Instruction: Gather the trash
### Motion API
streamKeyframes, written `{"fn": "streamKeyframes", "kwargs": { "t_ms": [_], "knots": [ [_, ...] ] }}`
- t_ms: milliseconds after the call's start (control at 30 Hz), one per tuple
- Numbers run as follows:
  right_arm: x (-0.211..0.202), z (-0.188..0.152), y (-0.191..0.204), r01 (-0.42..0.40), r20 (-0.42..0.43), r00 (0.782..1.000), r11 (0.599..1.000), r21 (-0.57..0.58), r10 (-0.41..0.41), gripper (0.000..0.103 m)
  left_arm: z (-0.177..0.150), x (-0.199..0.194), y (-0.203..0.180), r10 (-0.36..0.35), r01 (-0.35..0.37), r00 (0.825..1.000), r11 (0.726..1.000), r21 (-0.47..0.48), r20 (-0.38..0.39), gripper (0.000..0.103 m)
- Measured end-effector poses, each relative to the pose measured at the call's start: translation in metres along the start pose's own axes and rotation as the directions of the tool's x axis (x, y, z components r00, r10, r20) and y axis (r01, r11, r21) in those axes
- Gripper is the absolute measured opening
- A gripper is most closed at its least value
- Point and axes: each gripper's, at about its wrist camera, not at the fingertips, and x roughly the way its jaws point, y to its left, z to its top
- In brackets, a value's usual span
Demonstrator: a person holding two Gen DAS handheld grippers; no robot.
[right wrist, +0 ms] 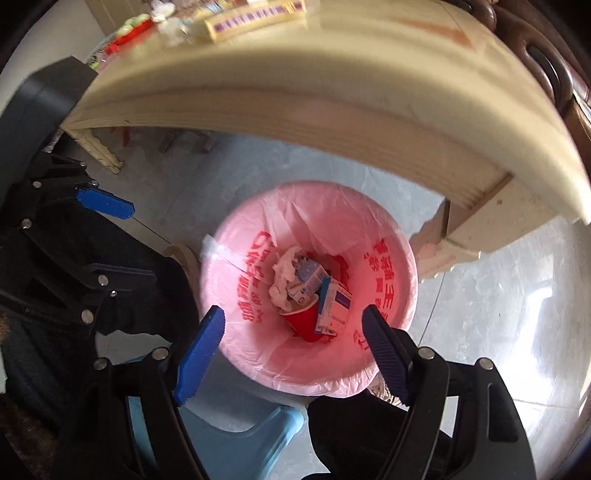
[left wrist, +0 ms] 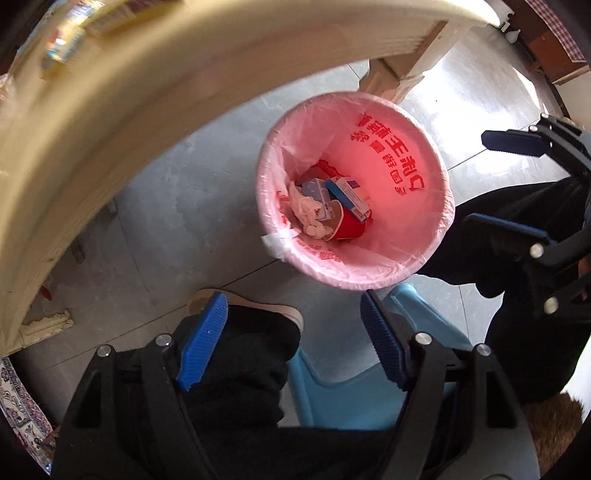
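A trash bin [left wrist: 424,221] with a pink liner printed in red stands on the grey floor; it also shows in the right wrist view [right wrist: 236,295]. Inside lie a red paper cup [left wrist: 347,225], a blue and white box [left wrist: 349,194], a second small box [left wrist: 314,190] and crumpled white tissue [left wrist: 306,214]. The same items show in the right wrist view: cup [right wrist: 304,323], box [right wrist: 334,308], tissue [right wrist: 282,275]. My left gripper [left wrist: 293,332] is open and empty, near the bin's near rim. My right gripper [right wrist: 295,339] is open and empty above the bin's mouth.
A cream table [left wrist: 110,110] overhangs the bin, its leg [left wrist: 399,62] just behind it. Several packets and wrappers [right wrist: 255,14] lie on the tabletop. A light blue plastic stool [left wrist: 343,384] and the person's dark-trousered legs [left wrist: 236,369] are below the grippers.
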Motion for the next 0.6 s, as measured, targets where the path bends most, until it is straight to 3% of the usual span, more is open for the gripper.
{"fn": "streamKeyframes", "kwargs": {
  "t_ms": [100, 133, 200, 300, 467, 600],
  "knots": [
    [-0.064, 0.032, 0.016, -0.005, 0.085, 0.996, 0.993, -0.114, 0.015, 0.090, 0.000, -0.072, 0.027, 0.122, -0.123, 0.989, 0.992, 0.003, 0.086, 0.074],
    [-0.084, 0.044, 0.023, 0.011, 0.116, 0.993, 0.988, -0.151, 0.007, 0.092, 0.002, -0.097, 0.036, 0.147, -0.148, 0.982, 0.989, 0.003, 0.118, 0.079],
    [-0.121, 0.069, 0.036, 0.025, 0.163, 0.987, 0.972, -0.235, 0.015, 0.092, 0.012, -0.142, 0.055, 0.177, -0.182, 0.968, 0.983, 0.011, 0.179, 0.086],
    [-0.161, 0.105, 0.053, 0.030, 0.205, 0.978, 0.944, -0.329, 0.041, 0.096, 0.034, -0.191, 0.081, 0.235, -0.237, 0.947, 0.971, -0.015, 0.219, 0.086],
    [-0.199, 0.154, 0.069, 0.022, 0.232, 0.969, 0.915, -0.402, 0.079, 0.096, 0.067, -0.241, 0.100, 0.207, -0.220, 0.947, 0.975, 0.027, 0.247, 0.086],
    [-0.212, 0.178, 0.073, 0.017, 0.249, 0.963, 0.904, -0.426, 0.099, 0.096, 0.094, -0.252, 0.106, 0.205, -0.225, 0.949, 0.972, 0.063, 0.240, 0.086]
  ]
}}
